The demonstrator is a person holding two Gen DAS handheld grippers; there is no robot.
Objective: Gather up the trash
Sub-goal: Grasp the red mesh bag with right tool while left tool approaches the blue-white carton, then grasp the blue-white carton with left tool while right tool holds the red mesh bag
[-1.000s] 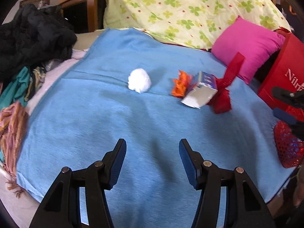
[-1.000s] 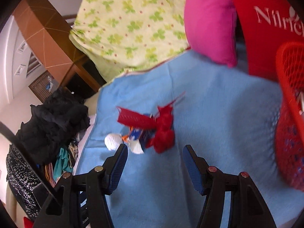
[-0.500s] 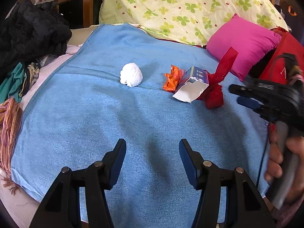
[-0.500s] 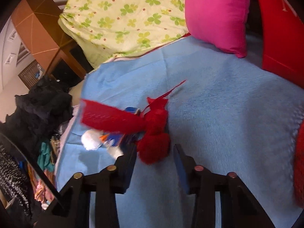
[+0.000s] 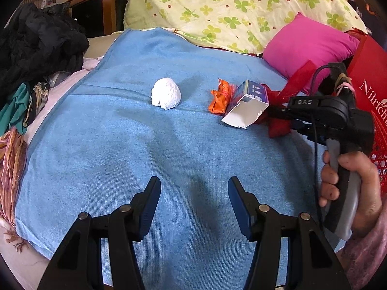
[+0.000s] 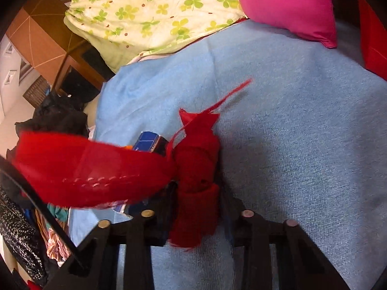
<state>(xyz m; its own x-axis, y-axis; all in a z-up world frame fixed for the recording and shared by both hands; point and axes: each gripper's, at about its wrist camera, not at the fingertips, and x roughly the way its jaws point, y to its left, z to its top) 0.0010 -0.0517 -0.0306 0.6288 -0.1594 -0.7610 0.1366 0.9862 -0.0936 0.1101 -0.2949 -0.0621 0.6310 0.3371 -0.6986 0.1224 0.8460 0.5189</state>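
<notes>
A knotted red cloth scrap (image 6: 196,164) lies on the blue blanket (image 5: 121,157), and my right gripper (image 6: 197,207) is shut on its lower end. A long red tail (image 6: 84,169) of it sticks out to the left. Right behind it are a torn blue-and-white carton (image 5: 249,107), a crumpled orange wrapper (image 5: 220,97) and, further left, a white paper ball (image 5: 166,96). My left gripper (image 5: 193,193) hovers open over bare blanket near the front edge, well short of the trash, nothing between its fingers.
A red mesh basket (image 5: 379,145) and a red bag (image 5: 370,77) stand at the right edge behind the person's hand (image 5: 350,181). A pink cushion (image 5: 307,48) and a floral pillow (image 5: 229,7) line the back. Dark clothes (image 5: 36,46) pile up at the left.
My right gripper came down and forward to the red cloth scrap and closed on it. My left gripper stayed where it was, still open.
</notes>
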